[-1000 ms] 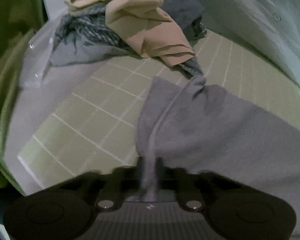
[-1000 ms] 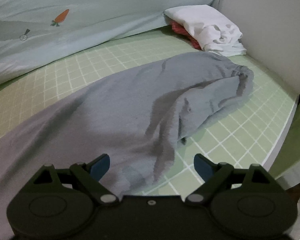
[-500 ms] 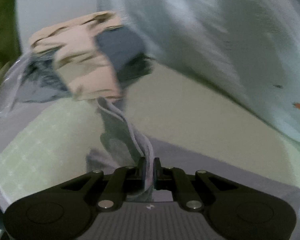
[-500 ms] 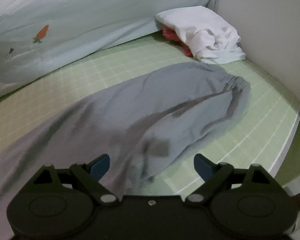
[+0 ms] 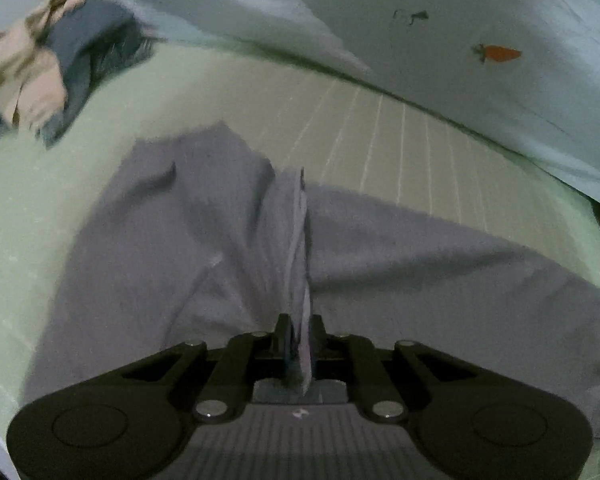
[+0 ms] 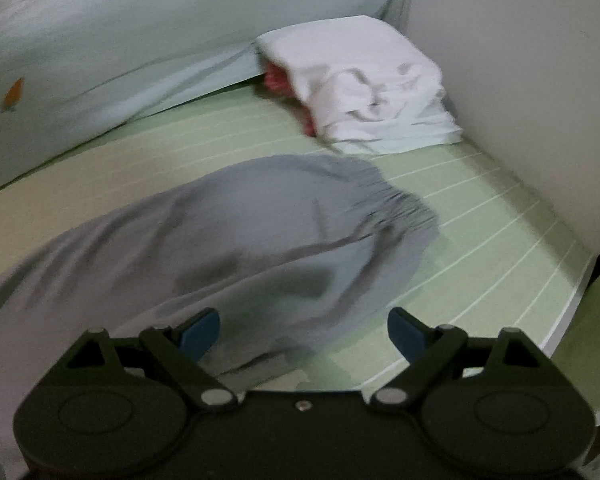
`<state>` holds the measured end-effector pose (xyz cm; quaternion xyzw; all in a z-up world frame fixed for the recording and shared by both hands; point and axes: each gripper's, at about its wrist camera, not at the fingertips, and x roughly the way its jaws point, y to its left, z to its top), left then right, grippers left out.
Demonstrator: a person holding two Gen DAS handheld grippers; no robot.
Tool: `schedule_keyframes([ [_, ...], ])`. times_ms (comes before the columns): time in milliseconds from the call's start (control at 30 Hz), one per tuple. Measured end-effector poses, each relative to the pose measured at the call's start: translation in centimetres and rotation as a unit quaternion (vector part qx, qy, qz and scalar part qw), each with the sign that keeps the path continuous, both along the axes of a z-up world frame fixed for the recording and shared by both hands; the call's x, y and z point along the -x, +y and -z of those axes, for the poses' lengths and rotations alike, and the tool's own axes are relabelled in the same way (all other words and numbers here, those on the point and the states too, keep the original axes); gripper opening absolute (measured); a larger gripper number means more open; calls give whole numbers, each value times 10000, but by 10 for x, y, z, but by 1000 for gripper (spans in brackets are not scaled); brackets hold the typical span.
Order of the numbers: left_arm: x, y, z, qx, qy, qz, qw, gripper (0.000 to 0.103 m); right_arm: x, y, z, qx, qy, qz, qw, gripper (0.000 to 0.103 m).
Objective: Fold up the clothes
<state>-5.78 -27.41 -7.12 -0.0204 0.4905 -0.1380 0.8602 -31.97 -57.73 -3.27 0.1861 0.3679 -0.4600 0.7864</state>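
your left gripper (image 5: 299, 336) is pinched on a ridge of the grey trousers (image 5: 204, 240), and since a second ago you've swung it away from the unfolded pile (image 5: 28, 80) toward the carrot-print quilt (image 5: 440, 40); the leg now lies spread below you on the green grid sheet (image 5: 380, 120). that looks like the fold-over starting. your right gripper (image 6: 304, 330) hangs apart and empty over the waistband end (image 6: 396, 200), which has slid closer to the folded white stack (image 6: 364, 80). expect to pin or catch that end before it drags further.
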Motion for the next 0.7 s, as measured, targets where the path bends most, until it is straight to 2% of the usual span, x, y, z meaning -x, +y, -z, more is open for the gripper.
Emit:
schedule_keyframes([
  [100, 12, 4, -12, 174, -78, -39, 9998, 27, 5, -17, 3, -93, 22, 57, 9999, 92],
  [233, 14, 23, -31, 313, -328, -352, 9984, 36, 1, -22, 6, -212, 31, -25, 9998, 92],
  [433, -1, 57, -32, 241, -140, -853, 9960, 40, -16, -9, 11, -306, 115, -310, 9990, 92],
  [500, -3, 69, -34, 206, -177, -937, 9952, 47, -20, 1, 12, -305, 157, -384, 9987, 92],
  [567, -5, 82, -36, 70, -184, -1011, 9947, 50, -28, 11, 14, -329, 198, -426, 9984, 92],
  [700, -15, 112, -33, -202, -138, -1016, 9945, 60, -58, 37, 14, -311, 281, -620, 9972, 92],
])
